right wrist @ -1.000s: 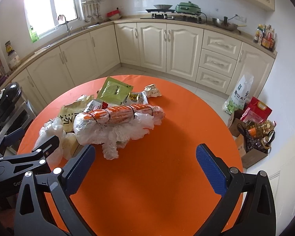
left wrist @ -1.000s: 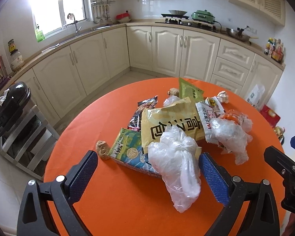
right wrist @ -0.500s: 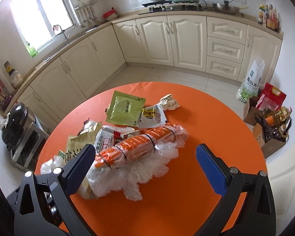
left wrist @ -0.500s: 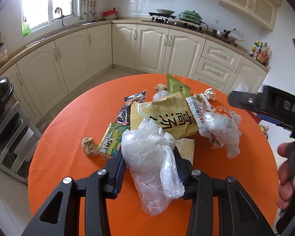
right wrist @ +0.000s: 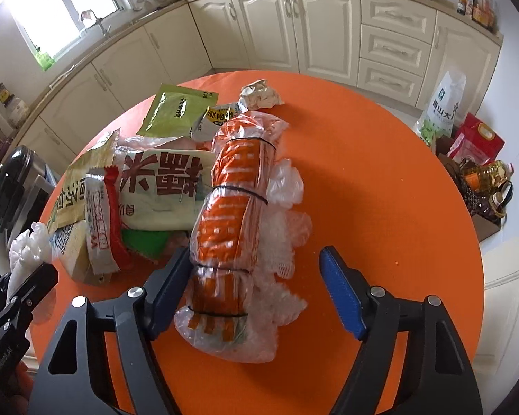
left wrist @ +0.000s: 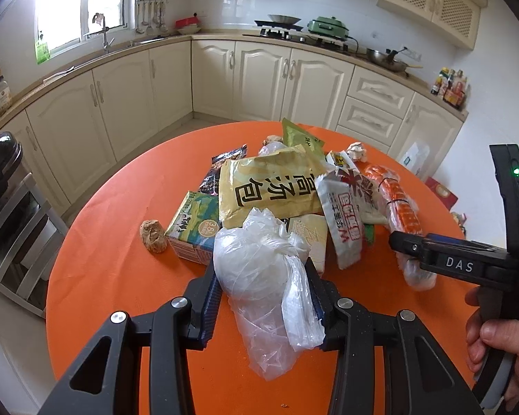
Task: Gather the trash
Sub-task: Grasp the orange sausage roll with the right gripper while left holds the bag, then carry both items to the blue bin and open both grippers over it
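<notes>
A pile of trash lies on the round orange table (left wrist: 121,242). My left gripper (left wrist: 262,276) is shut on a crumpled white plastic bag (left wrist: 259,266) at the near edge of the pile; both blue pads press its sides. Behind it lie a yellow soup packet (left wrist: 270,186), a milk carton (left wrist: 193,228) and a white-and-red wrapper (left wrist: 346,214). My right gripper (right wrist: 256,276) straddles an orange-printed plastic roll (right wrist: 231,207) bound with black bands. Its jaws are closing: the left pad is at the roll's side, the right pad stands well apart.
A green sachet (right wrist: 176,110) and crumpled paper (right wrist: 259,95) lie at the pile's far end, a brown lump (left wrist: 152,235) to its left. A black appliance on a metal rack (left wrist: 0,173) stands left of the table. Bags and bottles (right wrist: 481,173) sit on the floor at right.
My left gripper went from wide open around the white bag to shut on it and sank closer. My right gripper dropped over the orange roll, and its jaws narrowed.
</notes>
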Motion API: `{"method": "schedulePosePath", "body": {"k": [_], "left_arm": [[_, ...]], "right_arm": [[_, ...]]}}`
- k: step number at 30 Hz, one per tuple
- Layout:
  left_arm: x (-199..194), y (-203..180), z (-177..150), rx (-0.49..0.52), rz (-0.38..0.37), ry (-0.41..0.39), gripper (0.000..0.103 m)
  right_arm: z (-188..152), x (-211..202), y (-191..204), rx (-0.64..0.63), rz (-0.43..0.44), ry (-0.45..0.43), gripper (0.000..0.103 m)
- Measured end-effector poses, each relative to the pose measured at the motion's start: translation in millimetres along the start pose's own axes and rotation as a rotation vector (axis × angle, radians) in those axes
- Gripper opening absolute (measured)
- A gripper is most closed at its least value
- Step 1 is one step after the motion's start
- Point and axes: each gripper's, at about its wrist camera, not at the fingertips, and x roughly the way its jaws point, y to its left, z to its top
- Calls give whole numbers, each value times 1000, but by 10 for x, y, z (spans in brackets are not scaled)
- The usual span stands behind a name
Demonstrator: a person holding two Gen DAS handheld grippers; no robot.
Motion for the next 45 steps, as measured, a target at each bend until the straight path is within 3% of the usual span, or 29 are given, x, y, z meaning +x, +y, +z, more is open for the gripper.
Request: {"method": "schedulePosePath", "body": {"k": [3,6,7,8,9,11,14,17,19,21,27,31,34,37,43,45], "left_arm": [[-28,-82,140,-1,7,13,39],[-143,-87,44,-12,10,12,39],[-179,-102,154,-16,6,10,39],[-218,-105,194,-17,8,10,39],[-275,-79,122,-18,7,8,39],[-356,-91,208,-20,4,6,39],[-479,-104,181,-19,6,3,39],[-599,-184,238,-17,6,5,39],[-686,-228,236,-13,3,6,39],[-761,-260,232,-5,3,7,39],[-939,-336,59,-2,-4,35,39],[-1085,-366,200,-10,-12,42,39],[-1210,-340,276,-11,-11,39,39],[-1311,-325,322,-7,-4,34,39],[-1470,-415,525,-18,-20,40,39],[-1535,-488,609,-22,-30,36,39]], "right_arm": [[43,-19,10,3,3,-29,77],[159,69,159,-61,-54,-47,77],[197,95,187,-77,-63,-54,77],[218,121,212,-94,-71,-57,74],[224,140,223,-106,-75,-51,59],[185,112,181,-108,-64,-54,47],[60,-51,49,-66,-6,-90,37],[-99,-298,-89,-27,82,-129,36],[-217,-400,-159,-1,156,-116,36],[-329,-426,-202,9,178,-74,37],[-502,-405,7,-96,34,-44,44],[-430,-326,207,-189,-63,-54,48],[-406,-276,229,-223,-86,-47,36],[-427,-414,3,-142,-4,-61,34],[-519,-748,-546,111,320,-129,34],[-534,-825,-578,120,330,-146,34]]}}
